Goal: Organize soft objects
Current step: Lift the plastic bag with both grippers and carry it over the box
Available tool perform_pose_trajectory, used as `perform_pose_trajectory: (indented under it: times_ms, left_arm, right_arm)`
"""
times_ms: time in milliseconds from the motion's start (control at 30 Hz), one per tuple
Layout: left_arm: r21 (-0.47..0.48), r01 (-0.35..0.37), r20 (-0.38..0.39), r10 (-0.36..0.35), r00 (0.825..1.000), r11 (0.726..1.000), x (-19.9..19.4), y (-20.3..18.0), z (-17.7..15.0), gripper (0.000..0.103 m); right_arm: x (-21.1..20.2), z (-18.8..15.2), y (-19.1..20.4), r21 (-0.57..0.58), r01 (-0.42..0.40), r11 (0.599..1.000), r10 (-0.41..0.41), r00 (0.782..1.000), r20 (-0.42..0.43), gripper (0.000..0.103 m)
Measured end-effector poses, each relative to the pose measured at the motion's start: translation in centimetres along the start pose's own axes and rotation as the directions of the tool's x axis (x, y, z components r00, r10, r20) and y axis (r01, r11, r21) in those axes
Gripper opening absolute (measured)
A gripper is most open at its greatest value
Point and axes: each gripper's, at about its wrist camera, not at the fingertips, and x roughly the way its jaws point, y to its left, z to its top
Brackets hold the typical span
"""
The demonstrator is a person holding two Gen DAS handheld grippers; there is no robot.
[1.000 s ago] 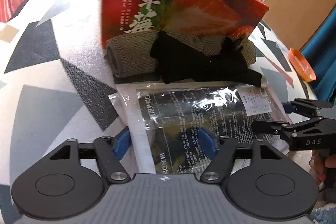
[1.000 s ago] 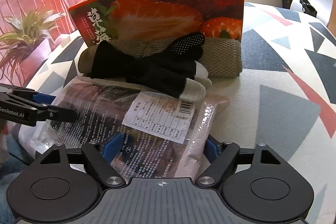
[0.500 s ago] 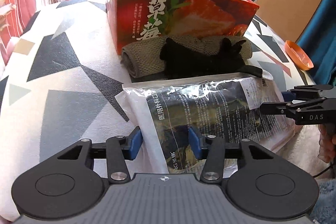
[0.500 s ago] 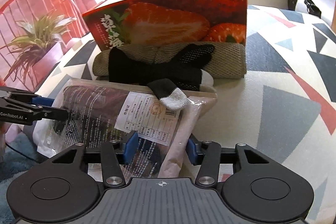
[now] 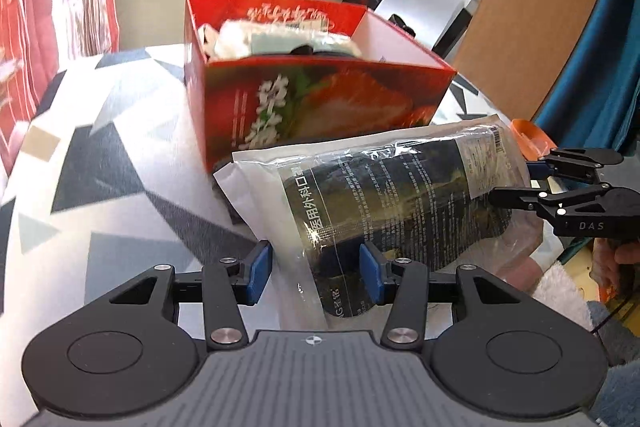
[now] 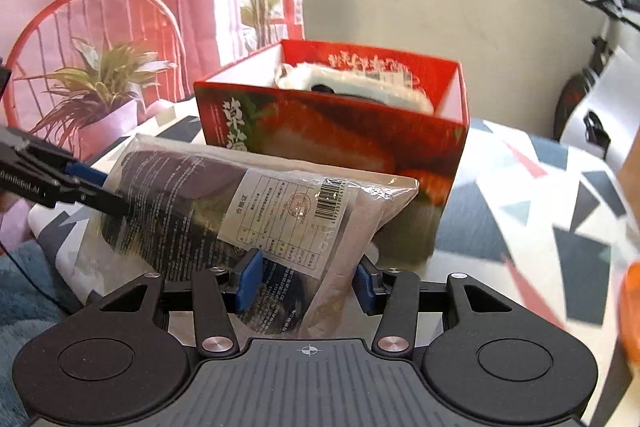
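A: Both grippers have the pack (image 5: 400, 187) clamped by its near edge, left gripper (image 5: 316, 273) and right gripper (image 6: 306, 285), right jaws closing tighter on it, above the counter's (image 5: 100, 147) near edge.

B: Keep it level, clear the box (image 5: 320, 99) rim (already part full), then lower in.

A: A second ago it lay flat; now it's airborne.

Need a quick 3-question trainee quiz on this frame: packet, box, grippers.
1. True or false: the plastic packet lies inside the red box.
2. How many grippers grip the packet?
3. What does the box hold? A) nothing B) white soft items C) an orange bowl

Key:
1. False; it is in front of the box.
2. Two: left gripper and right gripper, whose jaws are closing on it.
3. B
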Motion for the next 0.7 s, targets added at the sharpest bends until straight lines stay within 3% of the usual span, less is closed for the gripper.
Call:
perform_pose_trajectory:
  times_ms: [267, 367, 700]
  left_arm:
    - [0.026, -0.01, 0.051, 0.009, 0.999, 1.0, -0.2, -0.9, 2.0, 0.051]
    - [0.016, -0.013, 0.083, 0.012, 0.996, 1.0, -0.6, -0.6, 3.4, 0.051]
    - [-0.101, -0.04, 0.243, 0.063, 0.968, 0.994, -1.4, -0.2, 9.8, 0.05]
  right_arm:
    - [-0.4, 2.5, -0.3, -0.181, 0.021, 0.983, -0.022, 1.0, 0.0, 0.037]
    - [-0.5, 4.1, -0.7, -0.23, 0.035, 0.973, -0.034, 0.999, 0.009, 0.03]
    - [-0.4, 9.1, -1.8, -0.371, 0.192, 0.908, -0.121, 0.971, 0.207, 0.026]
